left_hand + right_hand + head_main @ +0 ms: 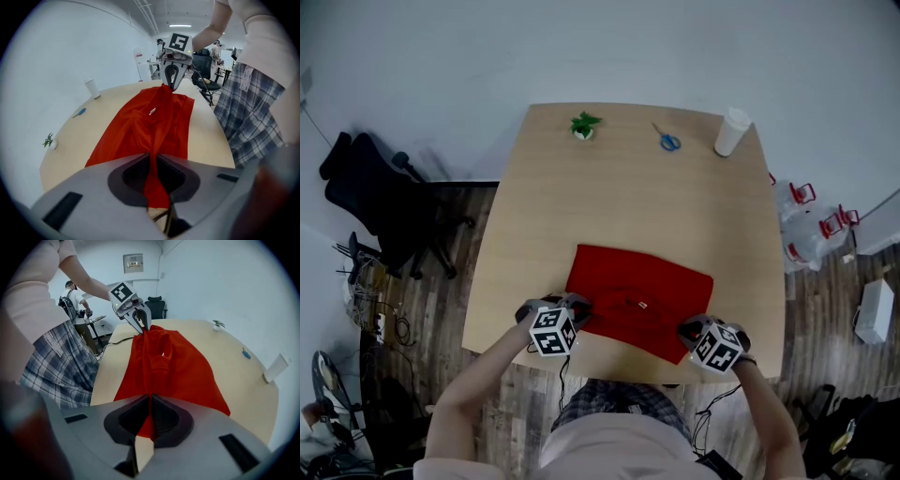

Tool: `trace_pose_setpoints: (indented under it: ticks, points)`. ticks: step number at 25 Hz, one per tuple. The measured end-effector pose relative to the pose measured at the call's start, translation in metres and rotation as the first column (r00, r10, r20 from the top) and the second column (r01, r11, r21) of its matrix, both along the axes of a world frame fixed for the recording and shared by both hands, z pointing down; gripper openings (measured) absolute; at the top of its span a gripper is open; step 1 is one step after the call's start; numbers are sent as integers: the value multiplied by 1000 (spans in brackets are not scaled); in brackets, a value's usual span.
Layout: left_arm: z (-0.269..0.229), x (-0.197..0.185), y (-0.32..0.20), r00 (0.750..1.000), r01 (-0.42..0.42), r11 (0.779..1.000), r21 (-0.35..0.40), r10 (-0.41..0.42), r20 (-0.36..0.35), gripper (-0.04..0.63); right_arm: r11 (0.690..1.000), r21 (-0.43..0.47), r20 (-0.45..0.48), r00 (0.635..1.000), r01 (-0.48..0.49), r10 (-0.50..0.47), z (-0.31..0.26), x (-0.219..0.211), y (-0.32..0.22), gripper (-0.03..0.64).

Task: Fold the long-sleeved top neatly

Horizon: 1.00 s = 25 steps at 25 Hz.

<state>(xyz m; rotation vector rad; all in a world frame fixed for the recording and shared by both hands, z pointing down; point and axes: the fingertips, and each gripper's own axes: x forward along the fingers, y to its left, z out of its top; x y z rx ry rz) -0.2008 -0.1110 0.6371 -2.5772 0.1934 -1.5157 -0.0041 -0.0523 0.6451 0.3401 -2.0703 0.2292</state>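
Observation:
The red long-sleeved top (pixel 639 298) lies on the wooden table (pixel 619 187) near its front edge, its white neck label showing near the middle. My left gripper (pixel 574 309) is shut on the top's near left corner. My right gripper (pixel 687 335) is shut on its near right corner. In the left gripper view the red top (pixel 150 126) runs out of the pinched jaws toward the right gripper (pixel 171 84). In the right gripper view the top (pixel 173 366) stretches from the jaws to the left gripper (pixel 140 324). The near edge hangs taut between both grippers.
At the table's far edge stand a small green plant (pixel 584 125), blue scissors (pixel 667 140) and a white paper cup (pixel 731 131). A black office chair (pixel 380 202) is on the left; bottles (pixel 811 225) and a box sit on the floor at the right.

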Motion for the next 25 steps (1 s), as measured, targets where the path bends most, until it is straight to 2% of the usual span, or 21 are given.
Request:
trace_pose_setpoints:
  ticks: [3, 6, 7, 9, 12, 15, 17, 19, 22, 24, 25]
  points:
    - [8, -2, 4, 1000, 25, 998, -55, -24, 21, 50, 998, -50, -16, 999, -29, 28, 18, 0, 9, 38]
    - [19, -6, 16, 998, 47, 987, -151, -41, 43, 77, 991, -115, -8, 997, -73, 73, 32, -2, 19, 46]
    - [22, -6, 21, 998, 50, 981, -189, -43, 44, 115, 988, -135, -1, 997, -81, 81, 35, -3, 23, 56]
    - [23, -5, 29, 999, 44, 972, -232, -35, 42, 209, 984, -157, 16, 996, -84, 88, 39, -4, 29, 114]
    - [10, -2, 25, 999, 46, 976, -215, -45, 8, 212, 986, -136, 41, 994, -94, 100, 23, -5, 29, 143]
    - [-19, 9, 8, 991, 90, 981, -173, -105, -79, 198, 987, -67, 125, 980, -148, 156, -17, -7, 11, 143]
    - [-29, 22, -3, 987, 96, 985, -143, -112, -112, 195, 990, -24, 158, 977, -138, 140, -30, -15, 2, 157]
    - [-24, 38, -3, 993, 57, 991, -123, -69, -95, 195, 997, -16, 147, 986, -70, 72, -24, -30, 4, 204]
    - [-6, 58, 5, 999, -18, 995, -102, 12, -52, 160, 999, -27, 91, 995, 33, -30, -3, -52, 16, 225]
    - [-1, 63, 5, 998, -32, 996, -84, 28, -47, 91, 998, -19, 43, 997, 65, -65, 9, -59, 17, 204]
    - [0, 63, 5, 998, -34, 996, -81, 31, -48, 71, 998, -18, 34, 997, 68, -67, 13, -59, 16, 150]
